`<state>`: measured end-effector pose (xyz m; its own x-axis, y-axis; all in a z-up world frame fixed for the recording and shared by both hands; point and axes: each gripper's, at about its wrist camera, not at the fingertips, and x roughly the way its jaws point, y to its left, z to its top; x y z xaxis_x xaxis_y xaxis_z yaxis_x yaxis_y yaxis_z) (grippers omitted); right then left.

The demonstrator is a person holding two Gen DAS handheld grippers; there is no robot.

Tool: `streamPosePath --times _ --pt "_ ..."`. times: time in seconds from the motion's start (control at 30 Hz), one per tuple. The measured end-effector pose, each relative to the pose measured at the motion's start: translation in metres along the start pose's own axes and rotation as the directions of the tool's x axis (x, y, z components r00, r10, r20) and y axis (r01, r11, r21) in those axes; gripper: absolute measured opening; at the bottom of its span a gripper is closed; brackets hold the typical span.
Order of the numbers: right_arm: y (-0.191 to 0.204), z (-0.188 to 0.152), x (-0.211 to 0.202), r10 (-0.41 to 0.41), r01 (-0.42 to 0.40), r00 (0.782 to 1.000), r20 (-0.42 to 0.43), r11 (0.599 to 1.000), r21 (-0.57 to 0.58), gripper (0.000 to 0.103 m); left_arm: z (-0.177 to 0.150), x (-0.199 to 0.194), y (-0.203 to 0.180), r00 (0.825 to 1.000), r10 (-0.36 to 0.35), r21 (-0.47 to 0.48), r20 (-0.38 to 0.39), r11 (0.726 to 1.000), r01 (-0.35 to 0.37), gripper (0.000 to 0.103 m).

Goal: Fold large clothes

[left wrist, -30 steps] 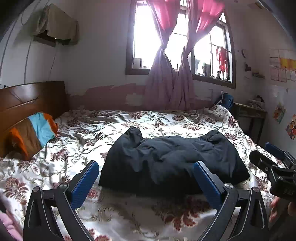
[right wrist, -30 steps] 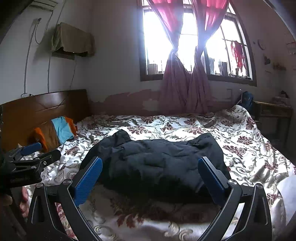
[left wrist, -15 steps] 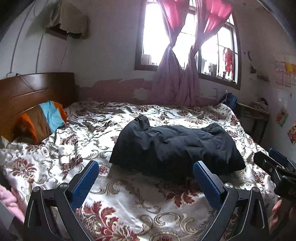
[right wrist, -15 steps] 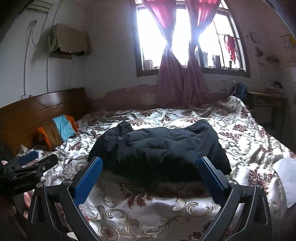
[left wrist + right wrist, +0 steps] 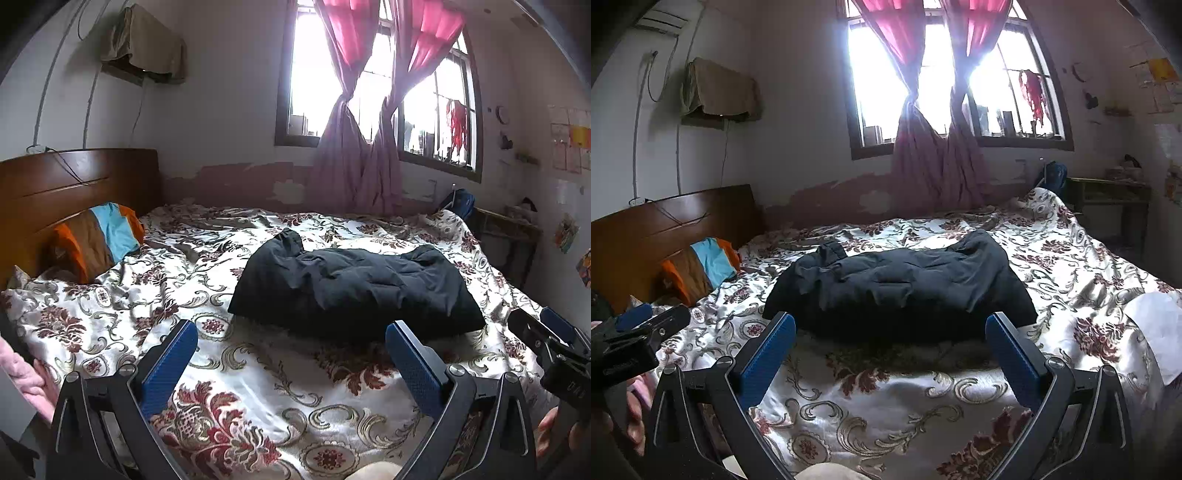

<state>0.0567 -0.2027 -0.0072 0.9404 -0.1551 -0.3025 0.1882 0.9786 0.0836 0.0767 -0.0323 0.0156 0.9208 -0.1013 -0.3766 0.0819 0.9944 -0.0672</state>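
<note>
A dark padded jacket lies in a folded, rumpled heap in the middle of the floral bedspread; it also shows in the right wrist view. My left gripper is open and empty, held above the bed's near edge, well short of the jacket. My right gripper is open and empty, also short of the jacket's near edge. The right gripper shows at the right edge of the left wrist view, and the left gripper at the left edge of the right wrist view.
A wooden headboard and a striped orange, brown and blue pillow are at the left. A window with pink tied curtains is behind the bed. A small table stands at the far right. A white cloth lies on the bed's right edge.
Both grippers have drawn back and up from the jacket, which now looks farther off, with more bedspread in front of it. Both stay open.
</note>
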Motion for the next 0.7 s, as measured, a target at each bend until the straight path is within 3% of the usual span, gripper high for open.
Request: streamPosePath --times 0.23,0.7 --pt "-0.006 -0.012 -0.008 -0.045 0.044 0.998 0.042 0.999 0.006 0.101 -0.017 -0.008 -0.001 1.0 -0.002 -0.029 0.002 1.0 0.002 0.103" --pt "-0.012 -0.024 -0.004 -0.07 0.071 0.997 0.023 0.997 -0.027 0.101 -0.031 -0.004 -0.002 1.0 0.006 -0.011 -0.019 1.0 -0.006 0.103"
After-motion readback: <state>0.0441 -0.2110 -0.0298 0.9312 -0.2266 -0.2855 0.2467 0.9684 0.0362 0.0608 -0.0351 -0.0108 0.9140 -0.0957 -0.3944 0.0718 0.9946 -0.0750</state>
